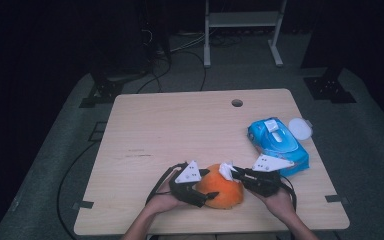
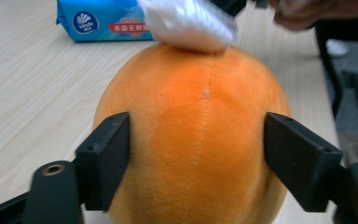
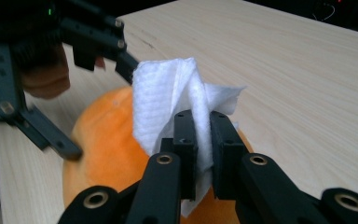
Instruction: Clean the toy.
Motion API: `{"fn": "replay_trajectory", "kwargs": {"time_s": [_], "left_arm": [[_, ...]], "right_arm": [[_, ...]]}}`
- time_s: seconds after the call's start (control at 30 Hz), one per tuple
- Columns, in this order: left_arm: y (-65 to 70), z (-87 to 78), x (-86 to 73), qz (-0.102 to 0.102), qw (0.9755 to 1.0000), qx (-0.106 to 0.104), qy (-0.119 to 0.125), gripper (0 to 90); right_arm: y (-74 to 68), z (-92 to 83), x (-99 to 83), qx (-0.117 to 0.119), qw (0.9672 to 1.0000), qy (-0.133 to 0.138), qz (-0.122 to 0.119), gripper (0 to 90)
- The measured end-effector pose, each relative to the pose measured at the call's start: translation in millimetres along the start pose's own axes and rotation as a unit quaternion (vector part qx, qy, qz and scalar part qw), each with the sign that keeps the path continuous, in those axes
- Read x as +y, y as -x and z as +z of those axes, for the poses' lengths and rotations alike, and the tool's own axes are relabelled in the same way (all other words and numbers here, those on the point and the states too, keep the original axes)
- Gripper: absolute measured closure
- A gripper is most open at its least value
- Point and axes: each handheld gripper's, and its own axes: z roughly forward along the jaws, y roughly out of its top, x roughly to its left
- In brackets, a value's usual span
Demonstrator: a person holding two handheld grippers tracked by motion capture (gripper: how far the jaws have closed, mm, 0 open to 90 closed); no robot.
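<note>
The right claw [image 3: 200, 154] is pinching a white wet wipe [image 3: 177, 100] and pressing it on the orange plush fruit [image 1: 223, 189] at the table's [image 1: 180, 125] near edge. The left claw [image 2: 198, 161] is hugging the fruit's sides. It looks like wiping; next the wipe needs rubbing across the top.

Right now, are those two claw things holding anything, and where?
Left gripper clamps the orange plush by its sides. Right gripper pinches a white wipe at its bunched lower part.

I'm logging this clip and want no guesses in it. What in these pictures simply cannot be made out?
- Underside of the orange plush toy: hidden in the high view by its own bulk and both grippers.
- Small print on the blue wipes pack: blurred in the left gripper view, its top cut off.
- Whether the white wipe is wet: not visible.
- Left gripper contact with the toy: uncertain.
</note>
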Motion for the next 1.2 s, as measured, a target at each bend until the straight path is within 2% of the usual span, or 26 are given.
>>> {"fn": "replay_trajectory", "kwargs": {"time_s": [0.07, 0.1, 0.17, 0.23, 0.3, 0.37, 0.43, 0.53, 0.57, 0.67, 0.73, 0.8, 0.83, 0.9, 1.0, 1.1, 1.2], "left_arm": [[-4.8, -3.4, 0.6, -0.028, 0.9993, -0.02, 0.015, 18.5], [-8.0, -5.1, 1.8, -0.051, 0.9983, -0.024, 0.017, 15.8], [-11.8, -3.8, 2.5, -0.077, 0.9968, -0.018, -0.007, 8.5], [-13.3, 0.6, 0.1, -0.089, 0.9956, -0.02, -0.024, 5.9], [-12.8, 7.2, -1.4, -0.104, 0.993, -0.043, -0.035, 5.9], [-9.9, 10.5, -1.7, -0.099, 0.9935, -0.04, -0.038, 7.5], [-8.1, 8.8, -1.3, -0.091, 0.9947, -0.035, -0.033, 21.0], [-6.7, 2.1, 2.0, -0.07, 0.9971, -0.027, -0.008, 33.8], [-5.7, -0.5, 4.5, -0.059, 0.9981, -0.018, 0.001, 35.9], [-2.6, -4.9, 12.4, -0.021, 0.9995, 0.023, 0.007, 37.5], [2.7, -5.4, 19.0, 0.01, 0.9981, 0.061, 0.0, 37.2], [7.3, -3.1, 22.6, 0.03, 0.9953, 0.092, -0.007, 36.4], [8.0, -1.8, 22.9, 0.034, 0.9944, 0.1, -0.01, 36.1], [8.4, 0.7, 21.6, 0.031, 0.9943, 0.101, -0.012, 35.6], [9.3, 4.2, 18.4, 0.043, 0.9934, 0.104, -0.022, 34.7], [6.8, 6.4, 13.5, 0.034, 0.9942, 0.099, -0.025, 32.7], [3.1, 6.2, 11.0, 0.024, 0.9952, 0.093, -0.023, 30.5]], "right_arm": [[-1.1, -1.3, -4.3, 0.001, 1.0, -0.003, -0.004, 81.7], [-1.4, -2.2, -5.4, 0.001, 1.0, -0.003, -0.006, 81.7], [-3.0, -6.7, -8.0, 0.002, 0.9999, -0.008, -0.014, 81.7], [-4.0, -10.8, -10.2, 0.005, 0.9998, -0.011, -0.015, 81.7], [-4.6, -14.3, -13.3, 0.007, 0.9998, -0.012, -0.013, 81.6], [-4.3, -15.6, -16.1, 0.008, 0.9999, -0.009, -0.009, 81.7], [-4.0, -16.0, -16.6, 0.008, 0.9999, -0.008, -0.007, 81.6], [-3.6, -17.3, -14.0, 0.006, 1.0, -0.003, -0.007, 81.6], [-4.0, -18.6, -11.7, 0.001, 0.9999, 0.001, -0.012, 81.6], [-6.5, -20.4, -5.4, -0.016, 0.9996, 0.009, -0.023, 81.6], [-8.7, -19.4, 0.3, -0.021, 0.9992, 0.02, -0.027, 81.7], [-14.6, -14.9, 7.2, -0.024, 0.9985, 0.025, -0.042, 81.7], [-18.6, -11.8, 10.6, -0.024, 0.9982, 0.027, -0.049, 81.7], [-26.0, -5.8, 16.8, -0.015, 0.9976, 0.032, -0.059, 81.7], [-35.0, 2.3, 22.3, -0.012, 0.9955, 0.027, -0.09, 81.6], [-31.3, 5.5, 19.4, -0.029, 0.9937, 0.013, -0.107, 81.7], [-23.7, 4.2, 13.6, -0.037, 0.9946, 0.011, -0.096, 81.7]]}}
